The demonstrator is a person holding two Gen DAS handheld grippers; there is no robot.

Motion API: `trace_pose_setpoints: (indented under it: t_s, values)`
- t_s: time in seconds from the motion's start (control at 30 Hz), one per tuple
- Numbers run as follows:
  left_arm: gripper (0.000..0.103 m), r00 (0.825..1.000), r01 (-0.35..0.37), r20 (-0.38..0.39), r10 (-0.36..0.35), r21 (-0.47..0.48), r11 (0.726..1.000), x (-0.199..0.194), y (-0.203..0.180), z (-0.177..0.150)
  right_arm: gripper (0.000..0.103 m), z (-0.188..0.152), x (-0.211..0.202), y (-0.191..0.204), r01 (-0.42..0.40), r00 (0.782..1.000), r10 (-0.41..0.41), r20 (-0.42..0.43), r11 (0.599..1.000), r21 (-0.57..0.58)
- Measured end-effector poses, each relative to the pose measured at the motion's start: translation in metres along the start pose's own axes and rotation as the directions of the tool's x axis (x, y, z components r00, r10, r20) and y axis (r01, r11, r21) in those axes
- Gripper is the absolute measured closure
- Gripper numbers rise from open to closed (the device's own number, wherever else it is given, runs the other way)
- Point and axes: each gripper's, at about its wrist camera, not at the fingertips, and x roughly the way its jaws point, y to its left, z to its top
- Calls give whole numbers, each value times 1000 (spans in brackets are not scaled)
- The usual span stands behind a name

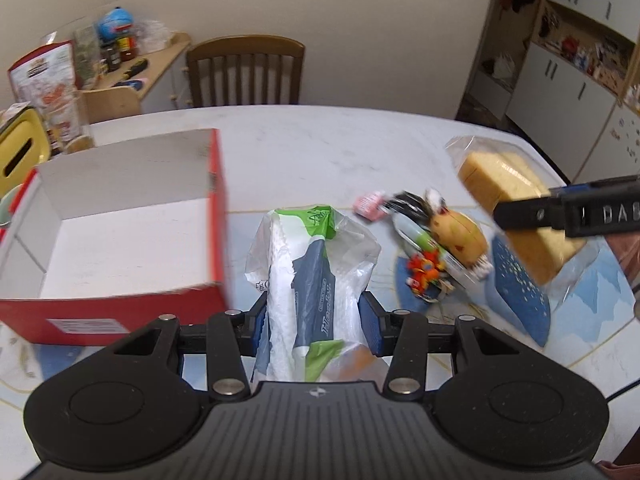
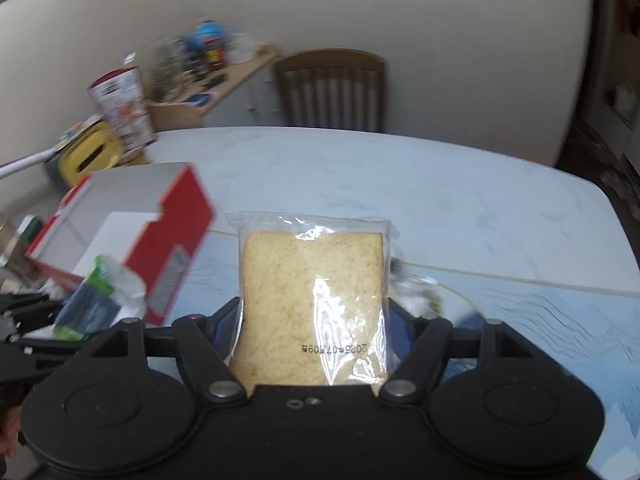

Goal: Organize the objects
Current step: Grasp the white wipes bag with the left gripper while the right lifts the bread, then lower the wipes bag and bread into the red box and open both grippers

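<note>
A pale marbled bench (image 1: 320,140) with a blue-patterned mat along its near edge fills both views; a wooden chair (image 1: 245,70) stands at its far edge against a cream wall, a low shelf (image 1: 152,68) crowded with jars and packets sits by the far left corner, and white cupboards (image 1: 576,80) line the room to the right. An open red box (image 1: 120,220) with a white inside rests on the left part of the bench. Near the middle of the near edge lies a heap of small things (image 1: 432,240): a pink packet, toys and a brownish round object. The left gripper (image 1: 314,320) has its fingers (image 1: 372,328) clenched on a green, white and grey tissue pack (image 1: 312,272) in thin plastic, held just right of the box's near corner. The right gripper (image 2: 316,328) has its fingers (image 2: 222,322) closed around a bagged bread slice (image 2: 316,304), held upright above the bench, to the right of the heap.
</note>
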Motion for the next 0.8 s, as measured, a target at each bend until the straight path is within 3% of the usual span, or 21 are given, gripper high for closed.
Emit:
trace_pose_setpoints:
  t_s: [0.47, 0.8]
  values:
    - [58, 993, -118, 18, 119, -64, 991, -24, 132, 23, 32, 50, 42, 141, -121, 993, 122, -9, 966, -227]
    - [58, 985, -173, -4, 173, -47, 984, 0, 210, 47, 32, 73, 102, 212, -137, 991, 130, -43, 945, -298]
